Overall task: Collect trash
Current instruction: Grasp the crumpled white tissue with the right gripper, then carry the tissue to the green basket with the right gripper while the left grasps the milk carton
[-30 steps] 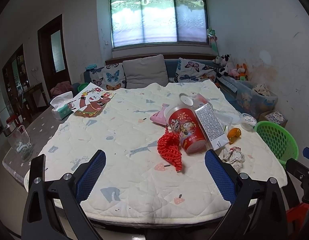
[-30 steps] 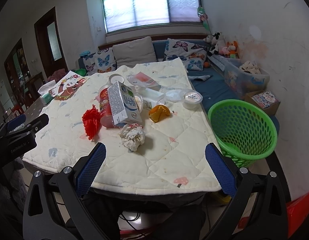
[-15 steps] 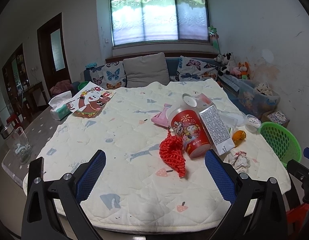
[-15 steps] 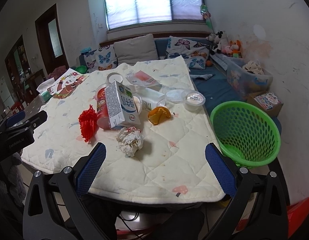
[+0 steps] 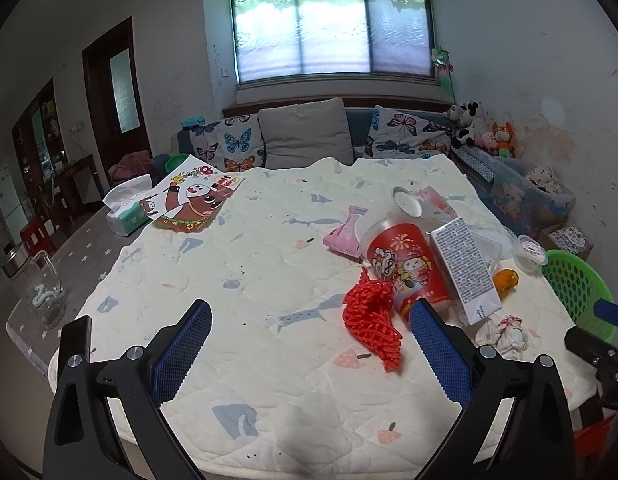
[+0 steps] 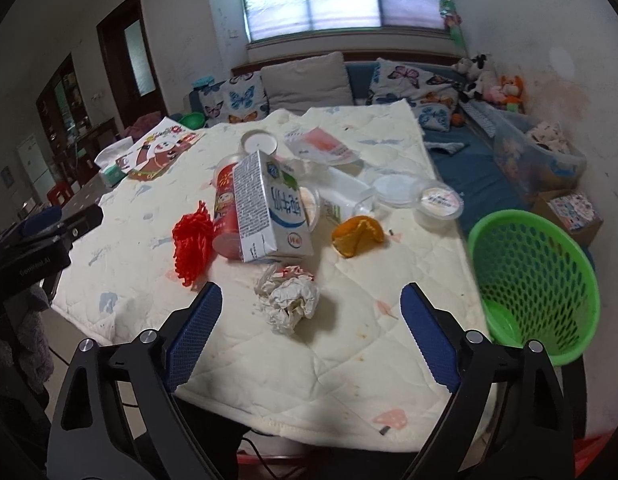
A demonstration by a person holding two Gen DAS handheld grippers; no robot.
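Observation:
Trash lies on a quilted table: a crumpled paper ball, a red net, a milk carton leaning on a red cup, an orange peel and plastic lids. A green basket stands at the table's right edge. My right gripper is open, its fingers either side of the paper ball, just short of it. My left gripper is open and empty over the table, left of the red net and the cup.
A cartoon picture and a tissue box sit at the table's far left. A glass jar stands on a side surface. A sofa with cushions runs behind the table. A storage bin stands at the right wall.
Both grippers have moved forward over the table. The right gripper has closed in on the paper ball, which now sits between its open fingers. Nothing on the table has moved.

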